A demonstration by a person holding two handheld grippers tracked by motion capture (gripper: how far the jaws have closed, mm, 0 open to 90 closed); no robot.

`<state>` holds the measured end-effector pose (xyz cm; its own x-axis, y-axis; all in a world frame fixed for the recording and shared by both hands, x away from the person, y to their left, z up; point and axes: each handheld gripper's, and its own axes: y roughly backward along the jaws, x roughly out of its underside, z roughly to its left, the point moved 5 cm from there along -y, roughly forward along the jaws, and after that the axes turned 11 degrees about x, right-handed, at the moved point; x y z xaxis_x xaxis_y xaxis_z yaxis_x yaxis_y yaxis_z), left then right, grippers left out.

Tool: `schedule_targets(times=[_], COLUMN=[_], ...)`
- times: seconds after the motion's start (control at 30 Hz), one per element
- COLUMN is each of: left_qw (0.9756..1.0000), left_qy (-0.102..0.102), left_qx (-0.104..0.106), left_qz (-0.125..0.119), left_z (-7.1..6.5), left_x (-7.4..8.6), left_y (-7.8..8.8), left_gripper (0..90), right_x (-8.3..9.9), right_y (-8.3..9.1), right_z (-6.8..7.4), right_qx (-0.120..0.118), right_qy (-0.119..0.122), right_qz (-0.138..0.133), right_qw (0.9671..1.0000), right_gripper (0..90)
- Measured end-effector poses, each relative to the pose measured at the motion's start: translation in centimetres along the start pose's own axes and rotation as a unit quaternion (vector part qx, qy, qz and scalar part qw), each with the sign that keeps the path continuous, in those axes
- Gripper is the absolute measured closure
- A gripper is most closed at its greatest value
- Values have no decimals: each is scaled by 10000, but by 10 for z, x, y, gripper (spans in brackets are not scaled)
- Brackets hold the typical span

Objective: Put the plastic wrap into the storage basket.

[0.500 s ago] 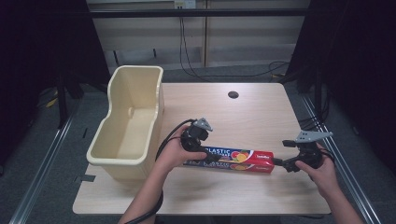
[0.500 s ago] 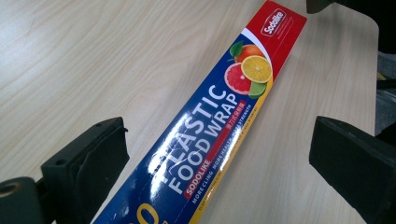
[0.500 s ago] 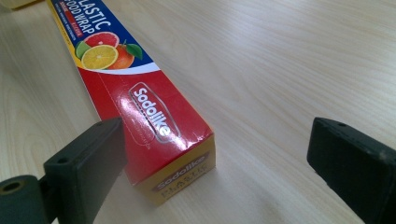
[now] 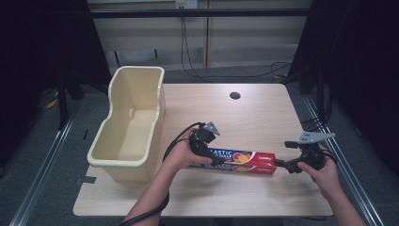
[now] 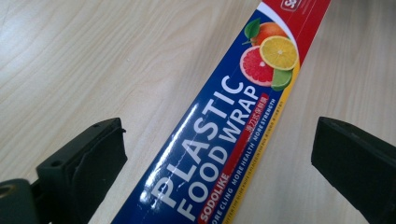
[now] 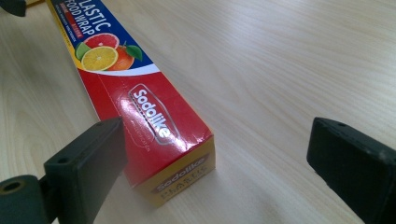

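A long plastic food wrap box (image 4: 244, 161), blue and red with citrus fruit printed on it, lies flat on the wooden table (image 4: 244, 117) near the front edge. My left gripper (image 4: 217, 159) is open over the box's left part. In the left gripper view its jaws stand wide apart on either side of the box (image 5: 219, 140). My right gripper (image 4: 283, 165) is open at the box's right end. In the right gripper view the red and yellow end of the box (image 6: 163, 135) sits between the jaws, close to the left one.
A cream plastic tub (image 4: 120, 169) stands on the table's left side, overhanging the left edge. A round cable hole (image 4: 235, 95) is at the back of the table. Cables trail from both grippers.
My left gripper has shifted slightly to the right along the box. The box and the right gripper have stayed put.
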<state>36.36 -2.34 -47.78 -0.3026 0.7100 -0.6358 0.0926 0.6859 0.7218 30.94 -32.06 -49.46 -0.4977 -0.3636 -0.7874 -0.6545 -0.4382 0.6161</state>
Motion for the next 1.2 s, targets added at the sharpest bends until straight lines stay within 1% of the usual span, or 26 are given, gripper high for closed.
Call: schedule_targets(times=[0.03, 0.07, 0.17, 0.23, 0.27, 0.33, 0.43, 0.47, 0.5, 0.53, 0.6, 0.63, 0.67, 0.7, 0.73, 0.77, 0.8, 0.87, 0.9, 0.97, 1.0, 1.03, 1.1, 1.13, 1.17, 1.2], left_qw=[10000, 10000, 9999, 9998, 9998, 9997, 9993, 9994, 9987, 9995, 9986, 9990, 9979, 9984, 9978, 9981, 9977, 9980, 9982, 9977, 9977, 9977, 9970, 9965, 9966, 9973], left_qy=[-9, -18, -98, -119, -117, -85, -153, -115, -217, -96, -229, -139, -283, -183, -265, -187, -242, -251, -214, -286, -183, -183, -118, -178, -117, 52], left_qx=[26, -2, 18, -2, -50, -37, -6, -18, 23, 27, 61, 60, 35, -34, -41, -79, -90, -63, -95, -122, -120, -120, -146, -119, -129, -113], left_qz=[47, 88, 99, 185, 169, 212, 337, 323, 463, 311, 466, 427, 588, 533, 606, 576, 632, 584, 547, 603, 640, 640, 758, 806, 808, 721], left_z=[0, 1, 1, 1, 2, 2, 2, 1, 3, 1, 1, 0, 2, 2, 3, 4, 5, 6, 5, 4, 3, 3, 1, 2, 1, 1], left_x=[0, 1, 2, 3, 4, 5, 7, 7, 9, 8, 10, 10, 11, 11, 11, 11, 11, 11, 11, 12, 12, 12, 12, 13, 13, 14], left_y=[-1, -4, -9, -11, -13, -15, -19, -20, -20, -23, -23, -25, -25, -26, -25, -25, -24, -24, -25, -25, -24, -24, -22, -21, -19, -16], left_gripper=[31, 33, 35, 36, 39, 42, 50, 52, 52, 52, 64, 71, 76, 88, 103, 122, 140, 155, 156, 168, 177, 188, 206, 235, 299, 326], right_x=[0, 0, 0, 0, 0, 0, 0, 0, 0, 0, 0, 0, -1, -1, -1, -1, -1, -1, -1, -1, -1, -1, -1, 0, -1, -1], right_y=[0, 0, 0, 0, 0, 0, 1, 1, 1, 1, 1, 1, 1, 1, 1, 1, 2, 2, 3, 3, 3, 3, 3, 3, 3, 3], right_z=[0, 0, 0, -1, -1, -1, 0, 0, 0, 0, 0, 0, 0, -1, 0, 0, -1, -1, -2, -2, -2, -2, -3, -3, -3, -3], right_qx=[3, 0, 1, -3, 4, -3, -6, 2, -4, -8, -5, -2, 3, 16, 13, 19, 33, 20, 22, 18, 25, 25, 49, 31, 35, 43], right_qy=[2, 5, -7, -17, -22, -14, -14, -13, -21, -22, -20, -19, -20, -11, -18, -20, -32, -46, -71, -91, -95, -95, -96, -89, -98, -103], right_qz=[-3, -4, -7, -8, -10, -6, -15, -20, -21, -23, -24, -22, -24, -41, -35, -37, -45, -52, -58, -78, -78, -78, -78, -68, -81, -89], right_qw=[10000, 10000, 10000, 10000, 10000, 10000, 10000, 10000, 10000, 10000, 10000, 10000, 10000, 10000, 10000, 10000, 10000, 10000, 10000, 9999, 9999, 9999, 9999, 9999, 9999, 9999], right_gripper=[46, 46, 47, 47, 47, 47, 47, 47, 47, 47, 47, 48, 47, 48, 48, 48, 48, 48, 48, 48, 48, 48, 48, 48, 48, 48])
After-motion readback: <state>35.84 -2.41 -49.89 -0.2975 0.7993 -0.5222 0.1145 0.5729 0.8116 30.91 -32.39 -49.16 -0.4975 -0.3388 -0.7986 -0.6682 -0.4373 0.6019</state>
